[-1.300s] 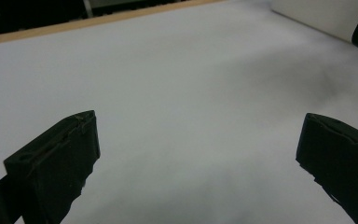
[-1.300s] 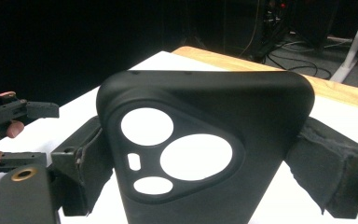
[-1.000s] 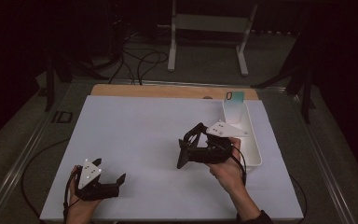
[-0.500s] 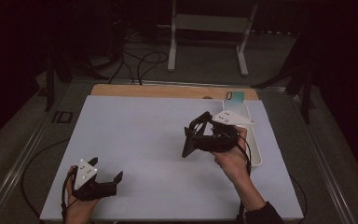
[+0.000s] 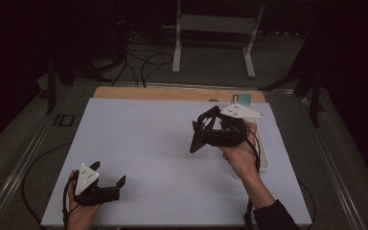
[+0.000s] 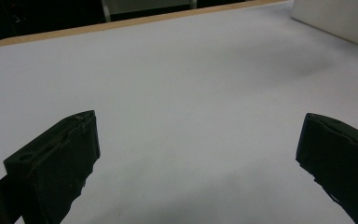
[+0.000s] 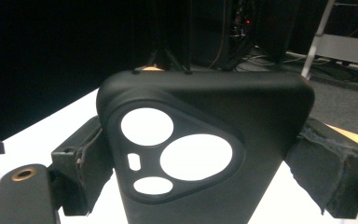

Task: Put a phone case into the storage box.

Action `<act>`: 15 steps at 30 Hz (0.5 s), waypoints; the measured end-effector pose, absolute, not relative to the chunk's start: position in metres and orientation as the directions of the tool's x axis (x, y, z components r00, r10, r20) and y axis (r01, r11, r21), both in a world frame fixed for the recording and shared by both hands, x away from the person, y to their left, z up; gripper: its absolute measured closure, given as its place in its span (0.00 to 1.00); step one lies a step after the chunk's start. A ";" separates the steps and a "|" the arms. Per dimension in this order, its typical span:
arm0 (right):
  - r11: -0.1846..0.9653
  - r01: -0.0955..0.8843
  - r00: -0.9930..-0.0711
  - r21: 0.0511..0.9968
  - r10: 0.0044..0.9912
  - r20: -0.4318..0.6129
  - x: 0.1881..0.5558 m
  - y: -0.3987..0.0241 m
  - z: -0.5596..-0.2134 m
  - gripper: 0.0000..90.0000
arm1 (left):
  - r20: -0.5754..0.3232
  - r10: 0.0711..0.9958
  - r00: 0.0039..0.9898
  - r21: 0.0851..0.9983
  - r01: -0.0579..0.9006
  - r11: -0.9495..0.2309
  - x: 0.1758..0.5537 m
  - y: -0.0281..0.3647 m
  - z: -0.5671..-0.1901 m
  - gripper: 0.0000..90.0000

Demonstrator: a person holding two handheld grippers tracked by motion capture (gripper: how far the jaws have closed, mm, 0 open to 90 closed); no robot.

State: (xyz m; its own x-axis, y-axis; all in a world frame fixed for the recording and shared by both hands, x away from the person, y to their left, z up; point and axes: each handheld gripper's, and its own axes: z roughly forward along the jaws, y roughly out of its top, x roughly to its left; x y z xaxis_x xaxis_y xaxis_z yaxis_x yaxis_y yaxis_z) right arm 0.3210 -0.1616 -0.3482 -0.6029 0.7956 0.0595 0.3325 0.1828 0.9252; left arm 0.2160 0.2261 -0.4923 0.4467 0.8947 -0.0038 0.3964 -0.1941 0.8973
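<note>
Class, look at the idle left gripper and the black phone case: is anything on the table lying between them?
Nothing visible does. The left gripper sits open near the table's front edge; bare white surface runs from it to the phone case, which the right gripper holds above the table.
</note>
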 end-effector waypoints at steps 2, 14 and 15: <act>0.186 0.329 -0.596 0.926 0.801 0.051 0.325 -0.163 -0.346 0.15 | -0.004 0.895 0.446 0.897 0.396 -0.194 0.216 0.226 -0.492 0.00; 0.184 0.326 -0.573 0.927 0.819 0.039 0.336 -0.166 -0.341 0.15 | -0.003 0.893 0.449 0.898 0.395 -0.196 0.216 0.225 -0.492 0.00; 0.187 0.324 -0.571 0.927 0.820 0.034 0.337 -0.167 -0.341 0.15 | -0.002 0.894 0.449 0.898 0.395 -0.196 0.216 0.225 -0.492 0.00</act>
